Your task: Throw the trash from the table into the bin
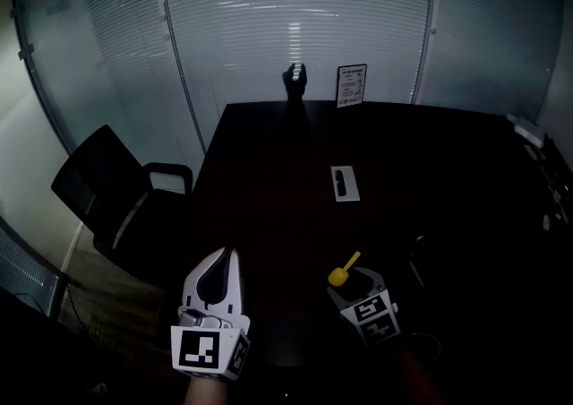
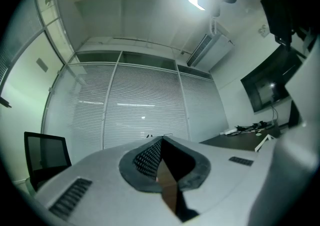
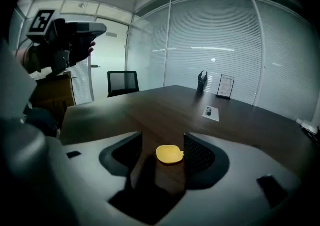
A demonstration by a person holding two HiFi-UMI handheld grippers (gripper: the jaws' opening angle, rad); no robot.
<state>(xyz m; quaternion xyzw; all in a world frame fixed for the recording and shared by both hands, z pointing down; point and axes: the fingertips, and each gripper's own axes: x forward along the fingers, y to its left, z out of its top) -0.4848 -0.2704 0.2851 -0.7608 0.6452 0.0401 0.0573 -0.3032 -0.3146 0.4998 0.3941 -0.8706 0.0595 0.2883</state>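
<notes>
Left gripper (image 2: 161, 142): I see its jaws pressed together, gripping nothing.
Right gripper (image 3: 163, 141): jaws spread apart, low over the dark table (image 3: 165, 105).
Yellow trash (image 3: 170, 154): resting on the table between my right jaws, ungripped.

text: none legible | framed sign (image 1: 351, 86): print too small (blurred)

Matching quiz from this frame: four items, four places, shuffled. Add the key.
1. yellow spoon
2. white card
3. framed sign
4. office chair

A. upright at the far edge of the table
B. beside the table's left side
C. between the open jaws of the right gripper
D. lying flat mid-table

Pairs: 1-C, 2-D, 3-A, 4-B
</notes>
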